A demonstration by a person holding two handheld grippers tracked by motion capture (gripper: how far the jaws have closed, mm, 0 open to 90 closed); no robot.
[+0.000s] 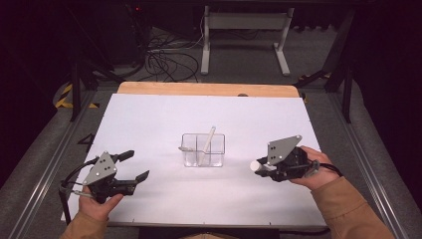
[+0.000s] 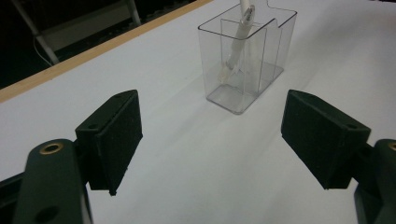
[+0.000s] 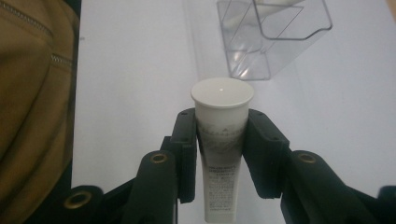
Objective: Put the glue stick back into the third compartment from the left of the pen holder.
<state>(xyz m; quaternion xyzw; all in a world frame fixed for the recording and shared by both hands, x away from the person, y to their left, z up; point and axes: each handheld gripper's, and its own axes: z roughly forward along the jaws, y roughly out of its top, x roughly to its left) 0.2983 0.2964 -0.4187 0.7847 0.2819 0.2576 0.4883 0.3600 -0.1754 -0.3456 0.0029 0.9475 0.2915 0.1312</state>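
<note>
A clear plastic container [image 1: 203,149] with inner dividers stands in the middle of the white table [image 1: 149,119]. A white toothbrush [image 1: 208,139] leans in it, head down. My right gripper [image 1: 266,168] is shut on a white tube [image 1: 256,166], cap pointing toward the container. In the right gripper view the tube [image 3: 219,177] sits squeezed between both pads of the gripper [image 3: 222,119], its flat cap forward, with the container [image 3: 271,37] beyond. My left gripper [image 1: 138,165] is open and holds nothing; its view shows its wide-apart jaws [image 2: 219,140] facing the container [image 2: 247,56] and toothbrush [image 2: 238,42].
The white sheet ends in a wooden strip [image 1: 209,88] at the far edge. Metal rails [image 1: 45,164] run along both sides of the table. A tan sleeve [image 3: 32,93] shows beside the right gripper. Cables and a white frame [image 1: 244,30] lie on the floor beyond.
</note>
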